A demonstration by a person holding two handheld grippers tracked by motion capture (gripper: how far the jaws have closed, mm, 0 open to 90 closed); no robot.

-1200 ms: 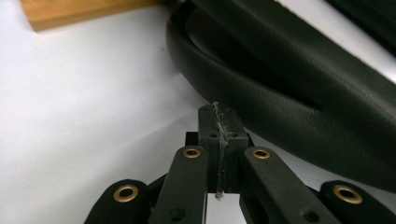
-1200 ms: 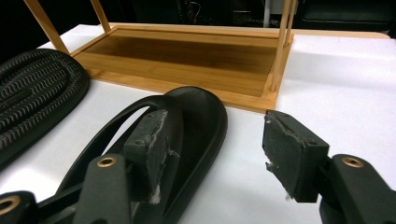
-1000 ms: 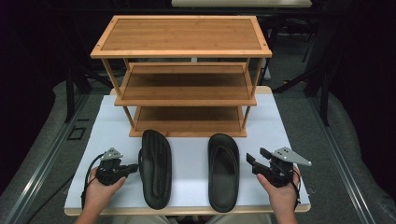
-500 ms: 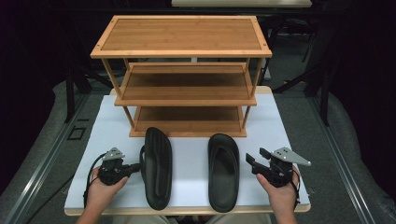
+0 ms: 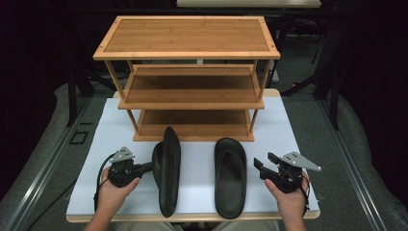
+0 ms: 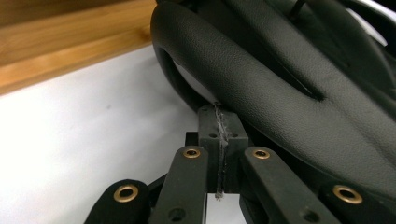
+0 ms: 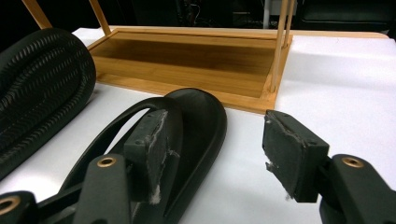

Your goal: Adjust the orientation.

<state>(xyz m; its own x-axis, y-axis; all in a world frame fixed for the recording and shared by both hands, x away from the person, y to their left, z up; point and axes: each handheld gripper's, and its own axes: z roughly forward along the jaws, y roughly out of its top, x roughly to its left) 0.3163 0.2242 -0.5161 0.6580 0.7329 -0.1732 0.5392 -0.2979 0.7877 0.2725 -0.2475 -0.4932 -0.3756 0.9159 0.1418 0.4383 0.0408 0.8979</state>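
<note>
1. High view first: we see the left gripper [image 5: 144,168] with its jaws pressed together, apparently pinching the outer rim of the left black rubber slipper [image 5: 166,173], which is tipped onto its edge near the front edge of the tabletop [image 5: 202,159].
2. Left gripper view: our closed pads meet right where the slipper [image 6: 289,79] rim begins; how much rubber sits between them we cannot tell.
3. We judge this slipper light, soft and bendy, so a rim grip may let it sag or twist; the strap looks like the firmer hold.
4. Right gripper [image 5: 262,166] stands spread and empty, just beside the flat right slipper [image 5: 230,175].
5. Bamboo three-tier shoe rack [image 5: 187,53] stands at the back edge.
</note>
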